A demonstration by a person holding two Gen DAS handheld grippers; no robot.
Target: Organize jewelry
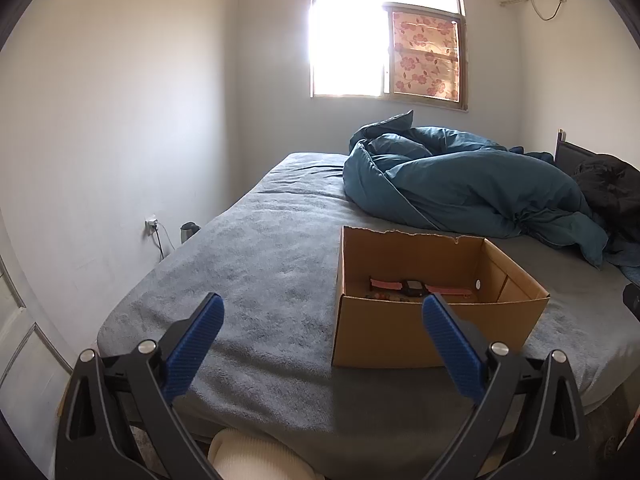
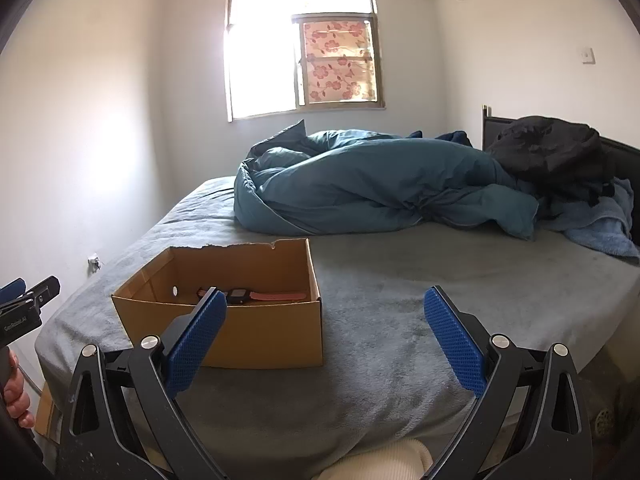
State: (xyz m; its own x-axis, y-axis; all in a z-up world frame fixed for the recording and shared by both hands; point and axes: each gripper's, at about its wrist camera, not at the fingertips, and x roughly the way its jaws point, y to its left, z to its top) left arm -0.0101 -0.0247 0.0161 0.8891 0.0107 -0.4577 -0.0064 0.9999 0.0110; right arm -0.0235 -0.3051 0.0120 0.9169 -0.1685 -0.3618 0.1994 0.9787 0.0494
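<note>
The open cardboard box (image 1: 436, 300) sits on the bed (image 1: 260, 280), right of centre in the left wrist view and left of centre in the right. Inside, a pink-strapped watch (image 2: 246, 296) lies lengthwise across the frame. Both the left hand-held gripper (image 1: 322, 306) and the right hand-held gripper (image 2: 325, 300) hover short of the box, spread wide, holding nothing; neither looks clearly nearer.

Jewelry gathered in an open cardboard box

A brown cardboard box (image 1: 400, 332), open at the top with a torn back edge, is set upright on the bed's grey cover. On its floor, along the back wall, a watch (image 1: 412, 286) with a dark face and pink strap is laid flat, strap stretched out. Small beads (image 1: 384, 296), too small to identify, are seen just beside it.
</note>
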